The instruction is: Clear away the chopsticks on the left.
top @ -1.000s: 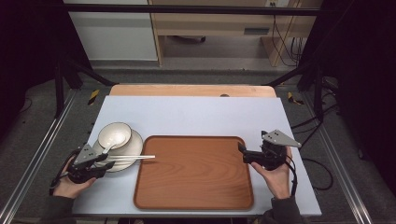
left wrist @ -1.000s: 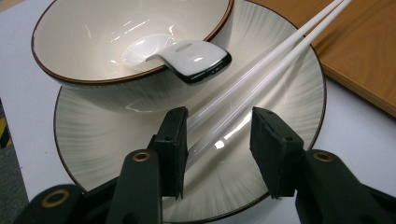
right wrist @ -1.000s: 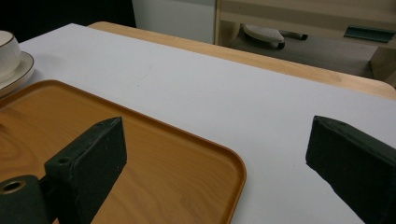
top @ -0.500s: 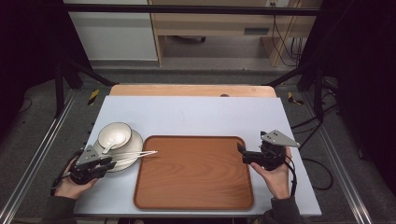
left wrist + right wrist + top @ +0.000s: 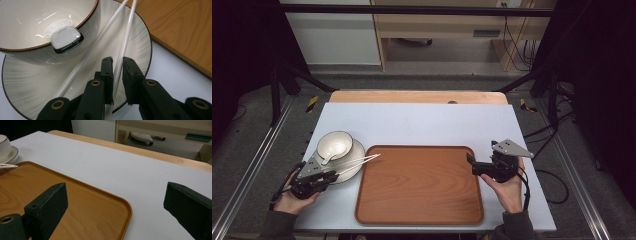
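Pale tabletop, wooden tray (image 5: 419, 185) central. Left gripper (image 5: 117, 72) has its jaws closed round one white chopstick (image 5: 122, 50) lying across the plate (image 5: 354, 159) at near left; its long axis points right toward the tray. Right gripper (image 5: 471, 161) gapes wide, empty, by the tray's right edge

A cream bowl (image 5: 334, 144) with a brown rim sits on a matching plate (image 5: 353, 165) left of the wooden tray (image 5: 419, 185). A spoon (image 5: 66, 39) rests inside it. Two white chopsticks (image 5: 361, 162) lie across the plate, tips over the tray's edge.
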The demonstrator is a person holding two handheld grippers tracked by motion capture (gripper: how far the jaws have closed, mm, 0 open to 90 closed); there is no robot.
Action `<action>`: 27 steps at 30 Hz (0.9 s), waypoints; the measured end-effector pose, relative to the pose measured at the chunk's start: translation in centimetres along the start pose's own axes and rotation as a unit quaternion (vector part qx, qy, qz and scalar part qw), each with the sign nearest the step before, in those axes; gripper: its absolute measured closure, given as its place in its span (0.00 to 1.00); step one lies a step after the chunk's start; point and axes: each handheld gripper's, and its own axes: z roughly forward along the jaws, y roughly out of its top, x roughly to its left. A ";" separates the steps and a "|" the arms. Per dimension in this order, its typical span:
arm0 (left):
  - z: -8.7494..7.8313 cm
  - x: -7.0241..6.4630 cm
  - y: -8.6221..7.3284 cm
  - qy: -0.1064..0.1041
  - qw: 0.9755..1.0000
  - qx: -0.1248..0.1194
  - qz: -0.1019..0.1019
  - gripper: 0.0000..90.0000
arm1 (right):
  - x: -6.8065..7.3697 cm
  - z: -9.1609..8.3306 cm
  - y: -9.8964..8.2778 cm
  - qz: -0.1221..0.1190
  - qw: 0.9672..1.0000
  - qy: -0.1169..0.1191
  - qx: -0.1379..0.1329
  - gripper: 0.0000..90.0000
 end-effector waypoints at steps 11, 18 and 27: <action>0.4 -0.3 0.2 0.007 1.000 0.012 -0.014 0.92 | 0.0 0.0 0.0 0.000 1.000 0.001 -0.001 0.06; 1.1 -0.5 0.8 0.006 0.999 0.011 -0.037 0.83 | 0.0 0.0 0.0 0.001 1.000 0.001 -0.001 0.06; 1.5 -0.5 1.1 0.006 0.999 0.014 -0.052 0.93 | 0.1 0.1 0.0 -0.002 1.000 0.001 0.003 0.06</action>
